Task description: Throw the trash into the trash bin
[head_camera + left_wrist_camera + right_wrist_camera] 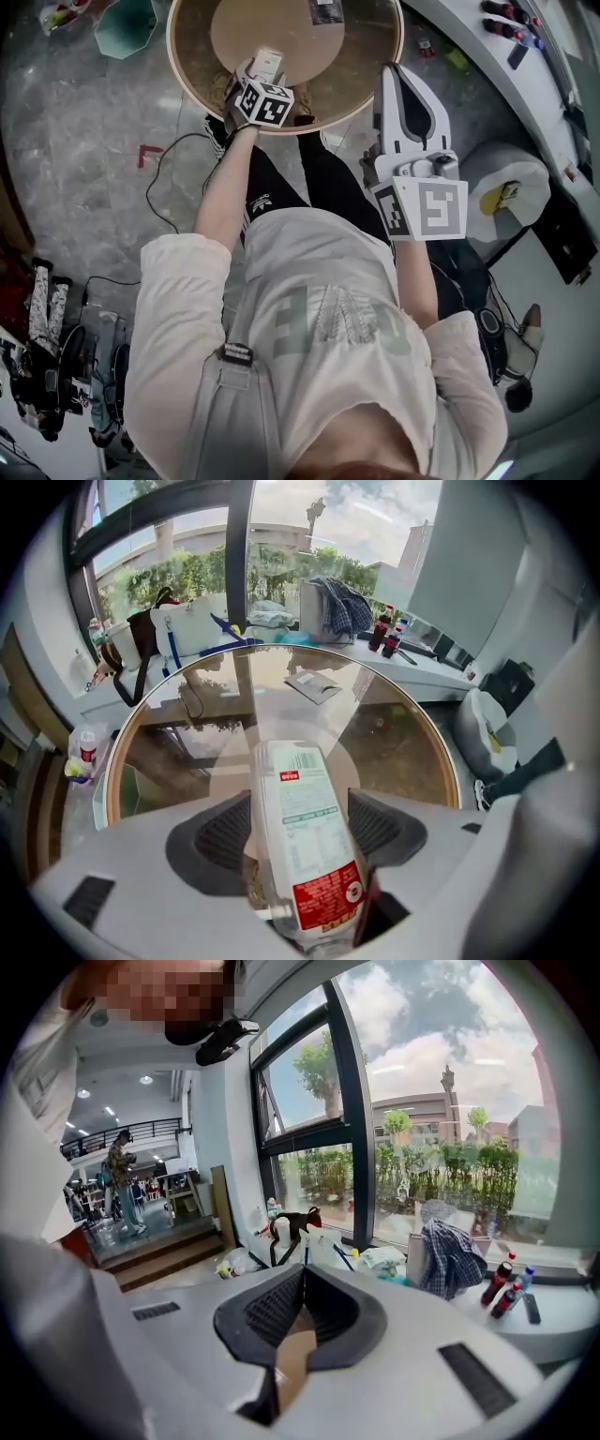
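Note:
A clear plastic bottle (269, 60) with a white and red label lies on the round glass table (187, 75) near its front rim. My left gripper (264, 75) points steeply down at it. In the left gripper view the bottle (305, 836) runs lengthwise between the wide-spread jaws of the left gripper (298, 803), and the pads do not visibly press on it. My right gripper (389, 70) hovers over the table's right rim, and in the right gripper view its (300, 1274) pads meet at the tip. A white trash bin (506, 192) holding something yellow stands on the floor to the right.
A flat packet (325, 11) lies at the table's far side. A white counter (525, 66) with drink bottles runs along the right. A teal tub (127, 26) sits beyond the table at left. A black cable (169, 169) and dark gear (47, 366) lie on the floor at left.

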